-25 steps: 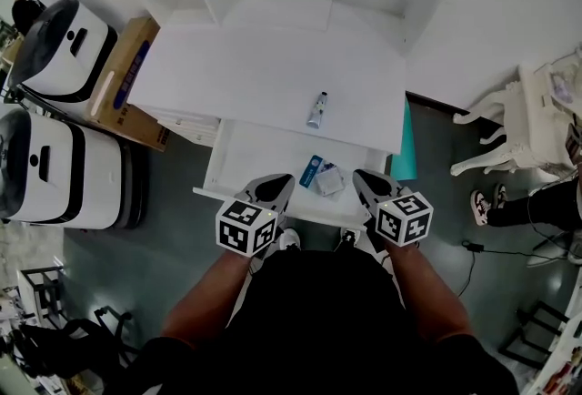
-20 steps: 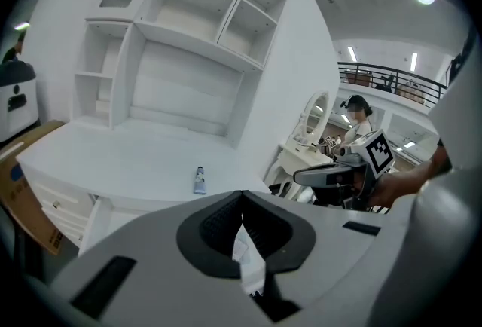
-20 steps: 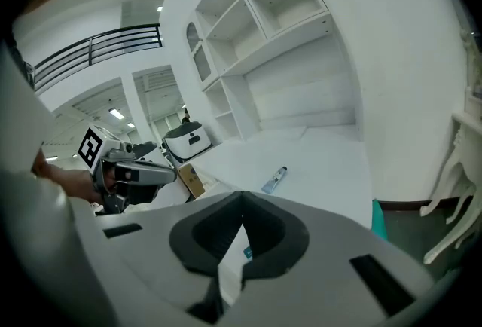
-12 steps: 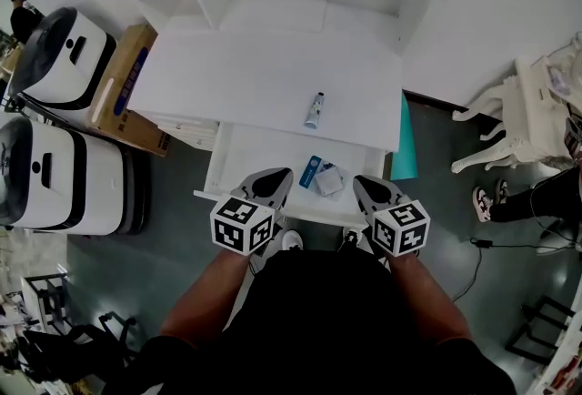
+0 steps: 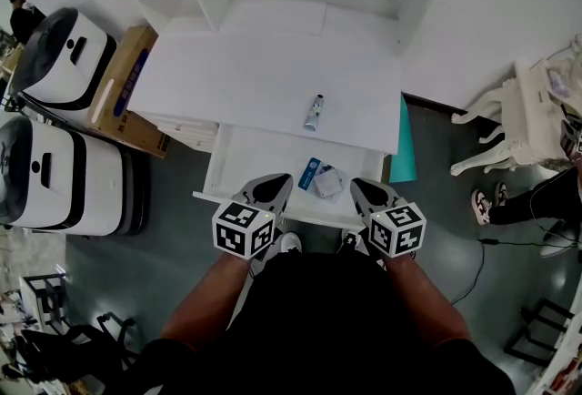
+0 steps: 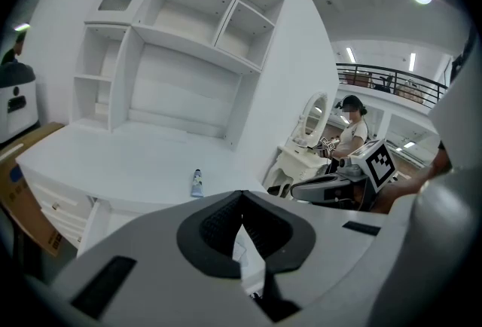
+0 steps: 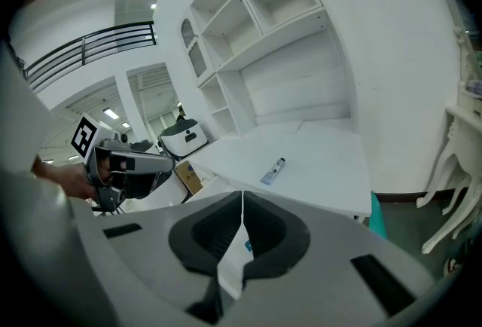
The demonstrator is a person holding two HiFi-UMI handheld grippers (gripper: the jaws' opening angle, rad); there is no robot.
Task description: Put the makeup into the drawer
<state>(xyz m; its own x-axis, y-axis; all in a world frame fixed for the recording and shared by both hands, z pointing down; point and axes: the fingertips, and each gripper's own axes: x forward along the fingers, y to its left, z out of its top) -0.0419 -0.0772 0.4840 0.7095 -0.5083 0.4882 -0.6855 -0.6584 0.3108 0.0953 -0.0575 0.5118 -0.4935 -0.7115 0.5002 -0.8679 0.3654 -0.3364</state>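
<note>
Little has moved: both grippers sit as before at the drawer front.
Desk (image 5: 236,75): white.
Drawer (image 5: 250,156): open, holding small packets (image 5: 320,177).
Left gripper (image 5: 275,185), right gripper (image 5: 360,187): jaws closed, empty.
Makeup tube (image 5: 314,112): on desk beyond drawer, ahead between both grippers, long axis running away; neither clearly nearer.
</note>
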